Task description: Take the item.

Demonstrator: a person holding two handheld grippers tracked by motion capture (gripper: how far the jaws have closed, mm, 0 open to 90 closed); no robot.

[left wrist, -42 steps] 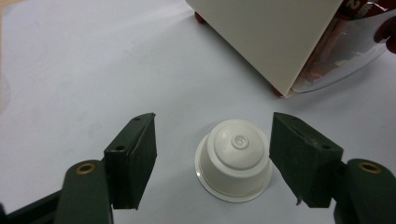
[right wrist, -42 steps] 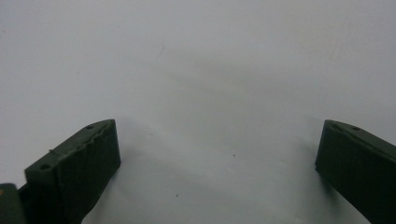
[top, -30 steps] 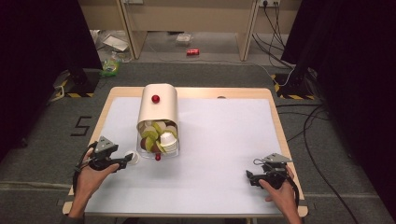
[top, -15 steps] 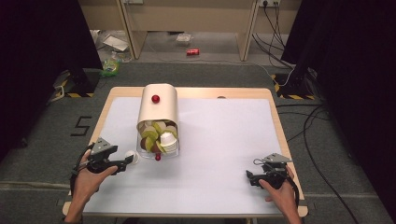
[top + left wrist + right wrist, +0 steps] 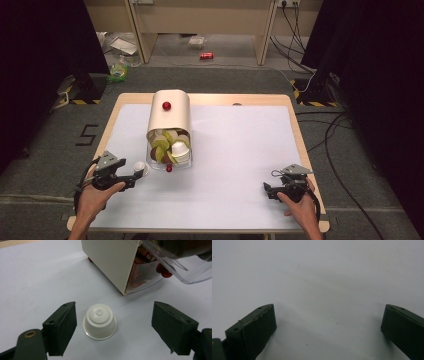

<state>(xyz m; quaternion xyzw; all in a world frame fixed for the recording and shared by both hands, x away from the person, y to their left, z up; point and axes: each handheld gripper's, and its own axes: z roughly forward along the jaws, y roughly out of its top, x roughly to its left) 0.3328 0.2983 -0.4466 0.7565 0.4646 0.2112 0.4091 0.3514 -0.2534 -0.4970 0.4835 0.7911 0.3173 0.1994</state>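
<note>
Capsule (image 5: 99, 321) between parted left gripper (image 5: 113, 326) jaws

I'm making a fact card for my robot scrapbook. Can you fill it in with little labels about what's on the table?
Surface: white mat on a wooden table
Container: cream box lying on its side, open end full of capsules
Loose item: white coffee capsule, standing upside down on the mat
Left tool: jaws have just been opening, capsule between them, untouched
Right tool: open, over bare mat
</note>
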